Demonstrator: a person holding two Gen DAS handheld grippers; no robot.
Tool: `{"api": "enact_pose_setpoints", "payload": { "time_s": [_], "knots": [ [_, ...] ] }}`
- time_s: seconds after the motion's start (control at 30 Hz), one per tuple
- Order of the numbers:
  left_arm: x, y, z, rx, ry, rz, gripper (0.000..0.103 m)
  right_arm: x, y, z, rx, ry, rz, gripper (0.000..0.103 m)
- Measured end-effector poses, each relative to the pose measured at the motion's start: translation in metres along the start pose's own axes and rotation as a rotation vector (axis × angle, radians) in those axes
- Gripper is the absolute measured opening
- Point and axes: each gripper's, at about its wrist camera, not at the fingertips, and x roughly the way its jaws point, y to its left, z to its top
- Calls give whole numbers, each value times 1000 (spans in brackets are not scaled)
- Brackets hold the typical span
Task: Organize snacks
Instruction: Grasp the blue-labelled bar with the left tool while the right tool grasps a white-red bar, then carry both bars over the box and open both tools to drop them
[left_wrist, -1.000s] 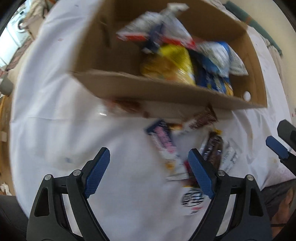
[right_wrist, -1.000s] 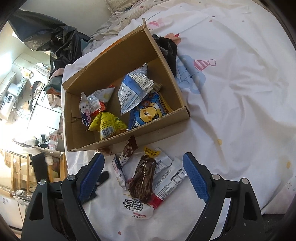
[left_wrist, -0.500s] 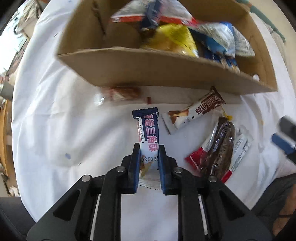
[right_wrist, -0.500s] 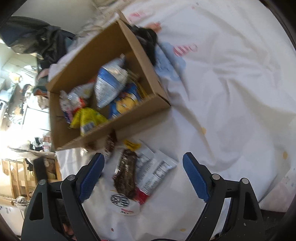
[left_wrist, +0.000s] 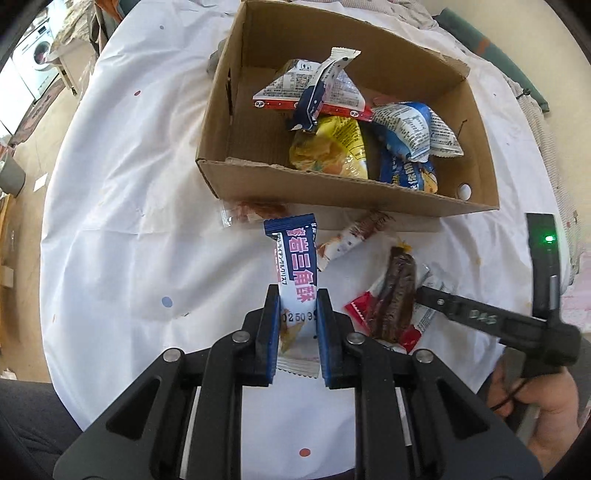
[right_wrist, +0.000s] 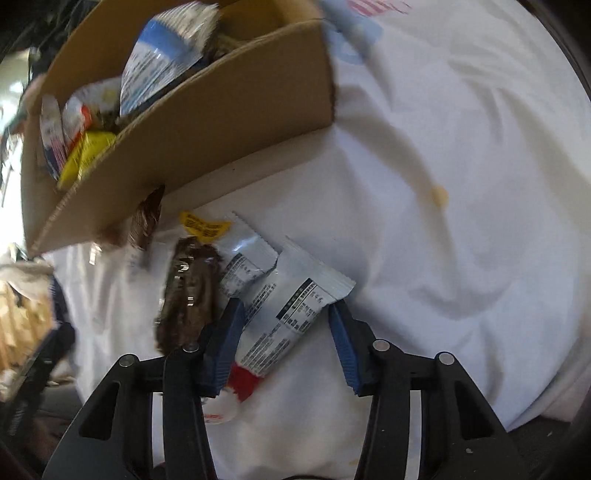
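We've lifted the blue-white bar (left_wrist: 295, 273) clamped in our left gripper (left_wrist: 297, 325) toward twelve o'clock; right gripper (right_wrist: 286, 345) straddles the grey packet (right_wrist: 291, 314), jaws apart.

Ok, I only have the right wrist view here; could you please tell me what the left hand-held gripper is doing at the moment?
Observer: The left hand-held gripper is shut on a blue-and-white snack bar, in front of the cardboard box.
Operator: Is there room in the box for it?
Observer: Yes, the floor on the left in that view is bare cardboard; the bags are piled toward the right.
Operator: Is anything else loose that I cannot see?
Observer: A small clear packet lies beside the box's near wall.
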Motion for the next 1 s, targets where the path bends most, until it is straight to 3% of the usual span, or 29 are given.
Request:
{"api": "enact_pose_setpoints", "payload": {
  "time_s": [0.17,0.23,0.37,0.57,0.7,0.8,0.9,1.0],
  "knots": [
    [-2,1,1,-10,1,-15,15,7,28,-8,-193,-28,-167,39],
    [-5,3,-1,-13,1,-18,15,4,29,-11,-212,-32,-163,21],
    [0,-1,-2,-15,-1,-15,15,-8,16,-15,-179,-46,-109,16],
    [3,0,-1,-7,-30,26,15,-50,-10,-21,-96,-143,82,16],
    [6,4,-2,-12,-42,54,15,-99,-12,-27,-85,-310,323,16],
    [6,6,-2,-18,-53,59,15,-135,-9,-31,-142,-447,448,16],
    [-4,6,-1,-15,-91,55,15,-152,-2,-31,-152,-506,531,16],
    [-21,7,1,-1,-147,50,15,-155,18,-26,-165,-540,554,16]
  ]
}}
